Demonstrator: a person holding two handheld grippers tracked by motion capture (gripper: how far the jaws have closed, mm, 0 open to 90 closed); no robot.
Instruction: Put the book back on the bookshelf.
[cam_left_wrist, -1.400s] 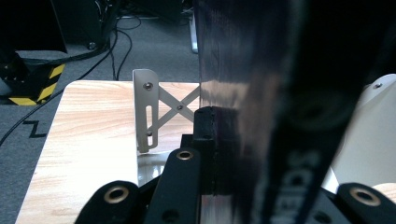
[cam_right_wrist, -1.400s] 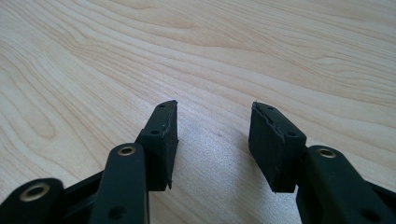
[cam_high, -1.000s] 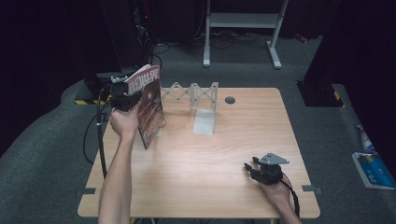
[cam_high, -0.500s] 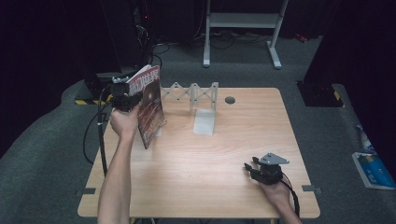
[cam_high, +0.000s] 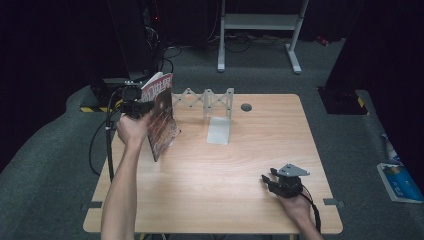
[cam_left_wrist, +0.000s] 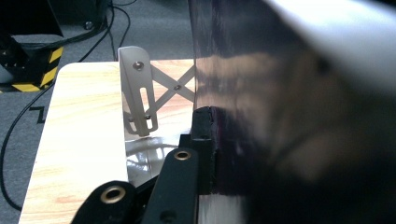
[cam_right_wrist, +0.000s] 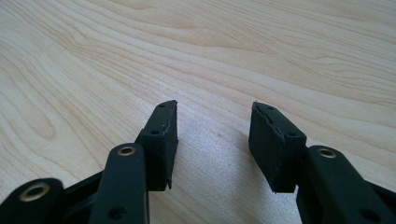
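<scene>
Pinching book (cam_high: 161, 115) between left jaws

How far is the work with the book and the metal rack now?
Done: the left gripper has the book lifted off the table. In hand: book held upright beside the folding rack. Left: likely placing it in the rack. The right gripper rests open.

Left claw (cam_high: 137, 107) raised and clamped; right claw (cam_high: 267, 180) low, parted

We are viewing a wooden table (cam_high: 210, 170) standing on grey carpet (cam_high: 345, 75); a white stand (cam_high: 260, 22) and cables (cam_high: 170, 52) are sitting behind in darkness.
</scene>
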